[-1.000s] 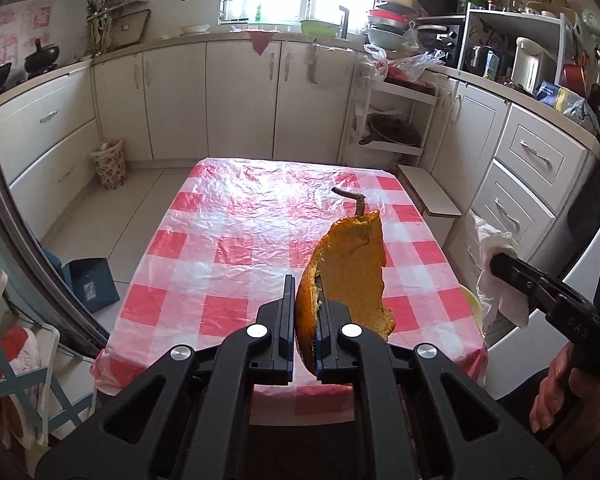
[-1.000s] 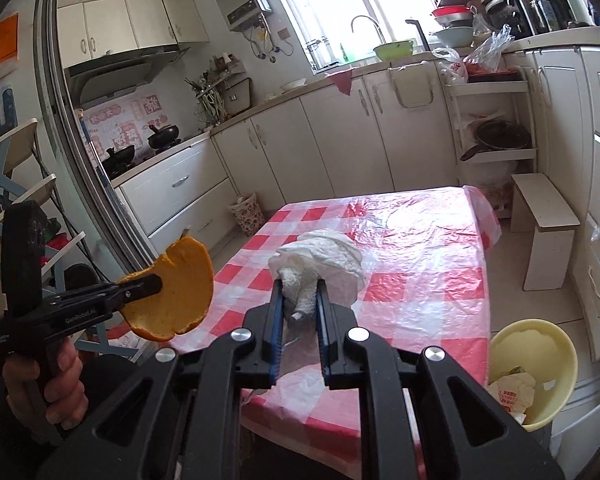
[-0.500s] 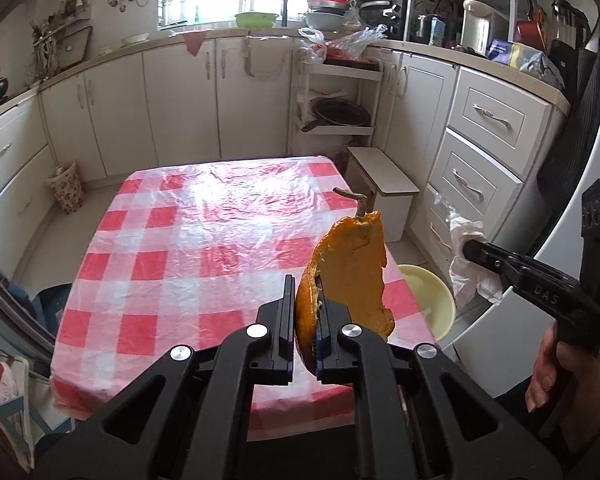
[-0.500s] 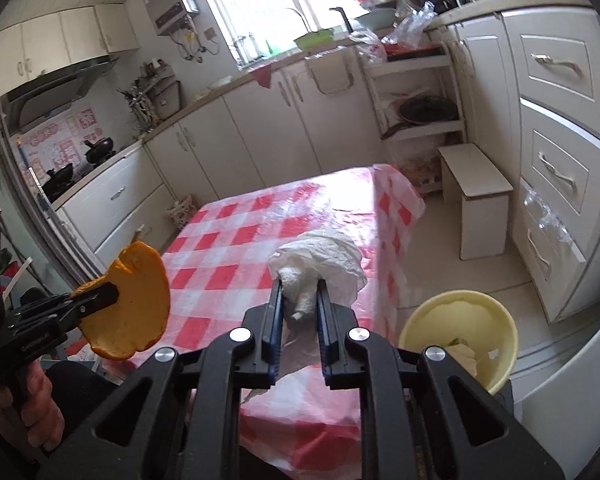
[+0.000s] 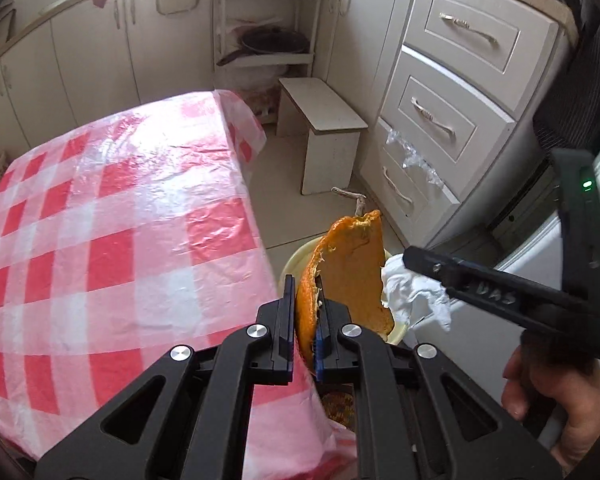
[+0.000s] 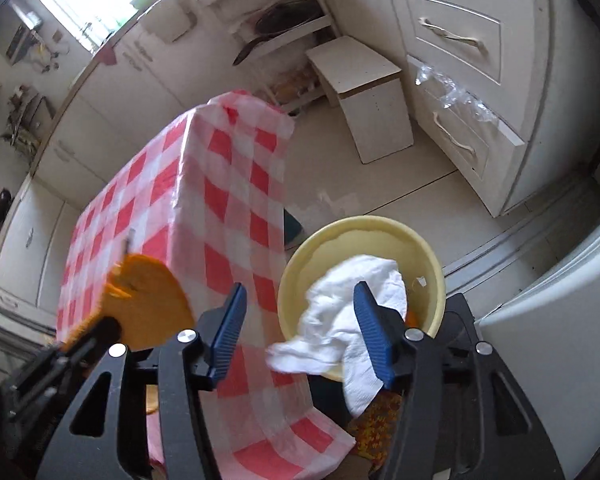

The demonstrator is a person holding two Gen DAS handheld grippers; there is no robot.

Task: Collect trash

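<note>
Opening over the yellow bin, the right claw has its 2 blue pads spread, and the white tissue hangs loose between them, draped against the right-side pad with its upper part over the bin's mouth. Beside it, the left claw is clenched on an orange peel. Beyond both lies the red-checked tabletop.

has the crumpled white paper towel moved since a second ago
Yes. The crumpled white paper towel has gone from over the red-checked table to over the yellow bin, with the right tongs opening.
</note>
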